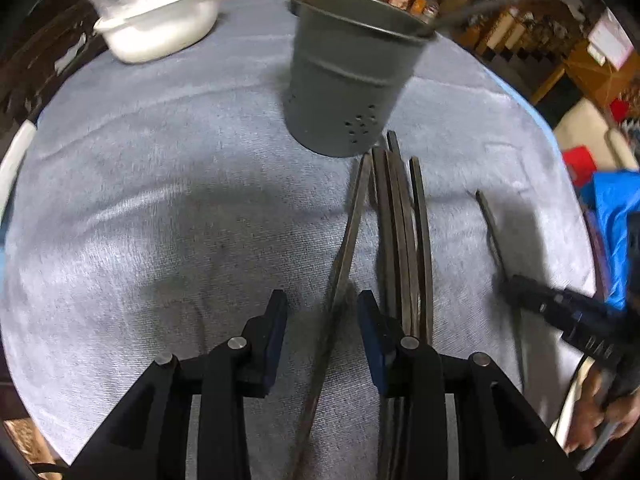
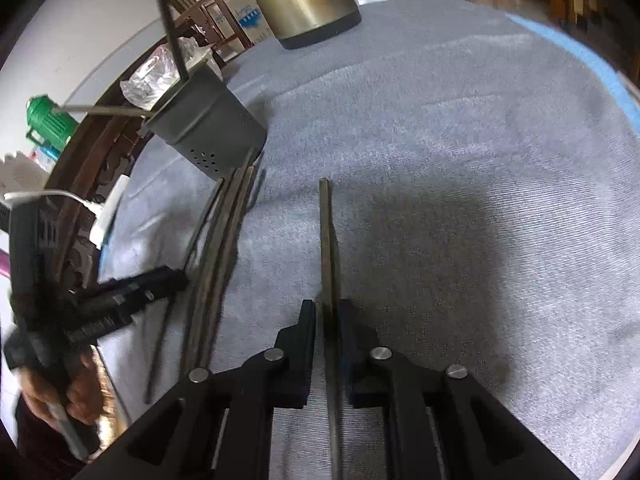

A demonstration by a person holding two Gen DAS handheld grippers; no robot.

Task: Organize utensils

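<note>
A grey perforated metal utensil bucket (image 1: 348, 80) stands on the grey cloth; it also shows in the right wrist view (image 2: 208, 132) with two dark sticks standing in it. Several dark chopsticks (image 1: 404, 232) lie in a bundle in front of it, also seen in the right wrist view (image 2: 222, 248). My left gripper (image 1: 322, 308) is open, with one chopstick (image 1: 352, 224) passing between its fingers. My right gripper (image 2: 328, 316) is shut on a single chopstick (image 2: 328, 232) that points forward, apart from the bundle.
A white bowl under plastic wrap (image 1: 156, 20) sits at the back left. A brass-coloured kettle (image 2: 304, 0) stands behind the bucket. The round table's cloth (image 2: 460, 140) stretches to the right. A wooden chair and clutter lie beyond the table edge.
</note>
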